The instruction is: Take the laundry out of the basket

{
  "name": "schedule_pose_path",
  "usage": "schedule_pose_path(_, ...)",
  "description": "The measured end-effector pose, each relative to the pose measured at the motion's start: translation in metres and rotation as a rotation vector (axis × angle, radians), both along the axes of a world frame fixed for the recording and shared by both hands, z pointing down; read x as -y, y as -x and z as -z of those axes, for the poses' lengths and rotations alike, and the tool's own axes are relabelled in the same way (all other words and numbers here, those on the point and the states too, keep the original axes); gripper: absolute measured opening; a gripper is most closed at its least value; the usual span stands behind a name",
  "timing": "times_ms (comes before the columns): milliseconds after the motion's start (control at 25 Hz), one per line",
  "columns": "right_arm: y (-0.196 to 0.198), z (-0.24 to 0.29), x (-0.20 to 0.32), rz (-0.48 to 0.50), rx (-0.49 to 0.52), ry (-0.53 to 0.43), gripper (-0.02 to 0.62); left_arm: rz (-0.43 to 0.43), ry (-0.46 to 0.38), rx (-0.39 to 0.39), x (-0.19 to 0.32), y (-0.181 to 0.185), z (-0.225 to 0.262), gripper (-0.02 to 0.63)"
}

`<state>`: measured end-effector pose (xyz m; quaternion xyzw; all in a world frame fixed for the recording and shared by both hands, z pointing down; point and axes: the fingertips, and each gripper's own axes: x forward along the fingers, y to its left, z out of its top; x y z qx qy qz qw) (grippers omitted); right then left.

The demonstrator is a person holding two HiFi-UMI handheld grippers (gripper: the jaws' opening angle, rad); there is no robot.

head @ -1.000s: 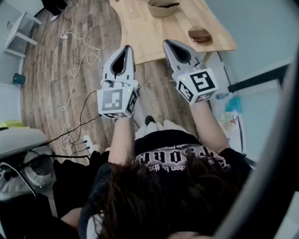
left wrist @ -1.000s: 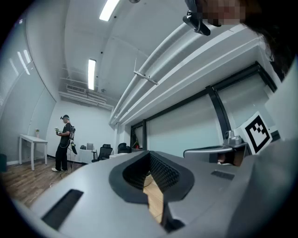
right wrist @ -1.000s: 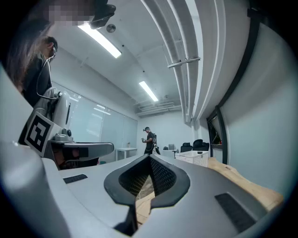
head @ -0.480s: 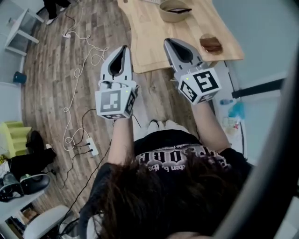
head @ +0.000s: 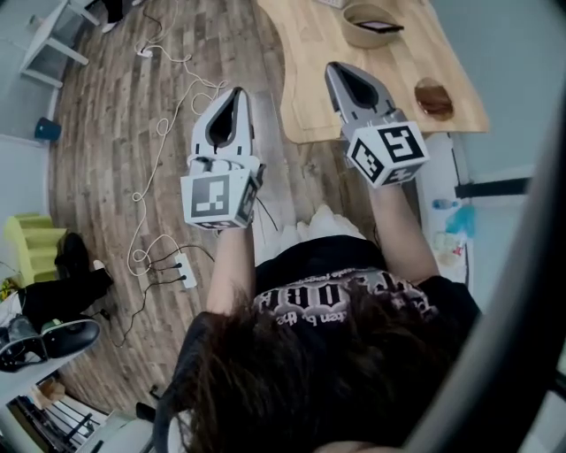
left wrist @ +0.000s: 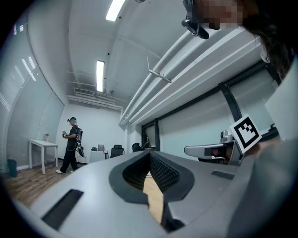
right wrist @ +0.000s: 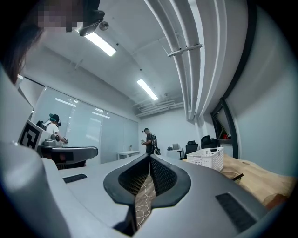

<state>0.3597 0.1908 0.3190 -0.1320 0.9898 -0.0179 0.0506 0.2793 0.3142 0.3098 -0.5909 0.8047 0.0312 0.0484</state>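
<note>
I hold both grippers up in front of me over the wood floor, short of the wooden table (head: 327, 80). The left gripper (head: 235, 92) is shut with nothing in it, and its tips meet in its own view (left wrist: 150, 152). To its right the right gripper (head: 337, 69) is shut and empty too, with its tips over the table's near edge (right wrist: 150, 157). A white perforated laundry basket (right wrist: 207, 157) stands on the table far ahead, seen only in the right gripper view. No laundry shows in it from here.
On the table are a tan bowl (head: 371, 24) and a brown dish (head: 433, 97). White cables and a power strip (head: 184, 270) lie on the floor at left, by a yellow-green seat (head: 26, 243). Other people (left wrist: 71, 144) stand far off in the room.
The view has swung, so the table now lies further right and the floor clutter at left has changed. Both grippers stay shut; the right one has risen a little toward the table.
</note>
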Motion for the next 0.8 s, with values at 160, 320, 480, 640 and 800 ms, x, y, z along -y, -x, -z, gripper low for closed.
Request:
schedule_pose_path(160,0.030,-0.005,0.004,0.021,-0.004,0.004,0.029,0.033,-0.023,0.019,-0.004,0.031,-0.003,0.000)
schedule_pose_path(320,0.064,-0.012,0.009,0.044,-0.009,0.004,0.029,0.063,-0.018,0.017,-0.005,0.066,-0.007,0.000)
schedule_pose_path(480,0.100,-0.018,0.023,0.050,-0.014,0.005,0.030,0.074,-0.003,-0.002,0.011,0.101,-0.010,0.000)
schedule_pose_path(640,0.139,-0.017,0.043,0.043,-0.014,-0.002,0.029,0.050,-0.020,0.016,0.035,0.139,-0.007,0.001)
schedule_pose_path(800,0.174,-0.021,0.071,0.015,-0.025,0.004,0.029,0.018,-0.025,0.017,0.063,0.176,-0.009,0.000)
